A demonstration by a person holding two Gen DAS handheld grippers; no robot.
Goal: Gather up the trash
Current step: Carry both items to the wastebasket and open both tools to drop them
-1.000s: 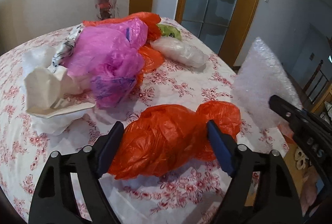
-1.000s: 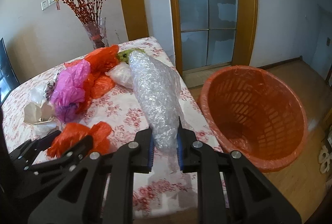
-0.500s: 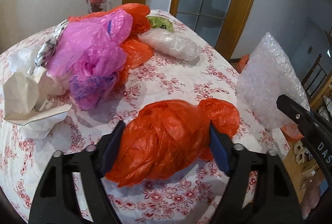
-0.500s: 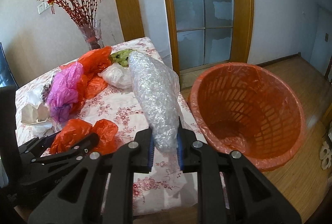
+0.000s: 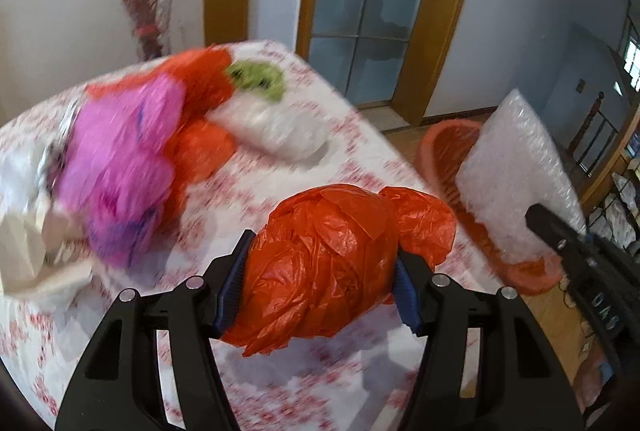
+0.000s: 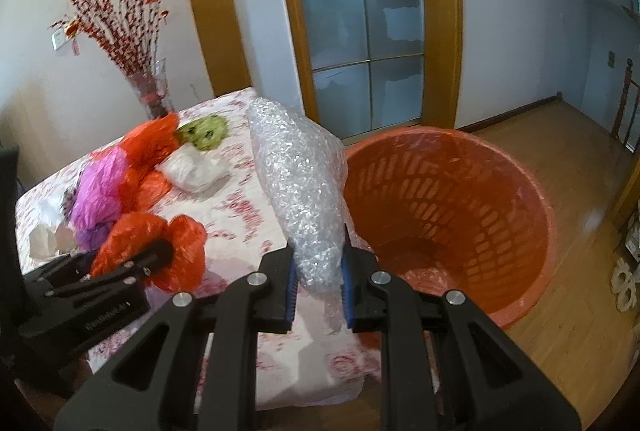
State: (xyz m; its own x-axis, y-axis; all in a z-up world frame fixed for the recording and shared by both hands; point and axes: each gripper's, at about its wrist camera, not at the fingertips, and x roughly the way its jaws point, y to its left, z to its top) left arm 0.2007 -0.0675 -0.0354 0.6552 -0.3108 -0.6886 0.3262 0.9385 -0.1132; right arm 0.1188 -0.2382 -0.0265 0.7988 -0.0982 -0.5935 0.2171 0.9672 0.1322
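Closing left gripper (image 5: 320, 283) squeezes orange plastic bag (image 5: 340, 263); right gripper (image 6: 318, 285) clamps bubble wrap (image 6: 300, 191) beside orange basket (image 6: 536, 191), likely for dropping.

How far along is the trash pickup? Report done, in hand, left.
Done: nothing shows inside the orange basket yet. In hand: the right tool is shut on the bubble wrap beside the basket; the left tool is closing on the orange bag. Left on the table: pink bag, white bag, green scrap, white paper.
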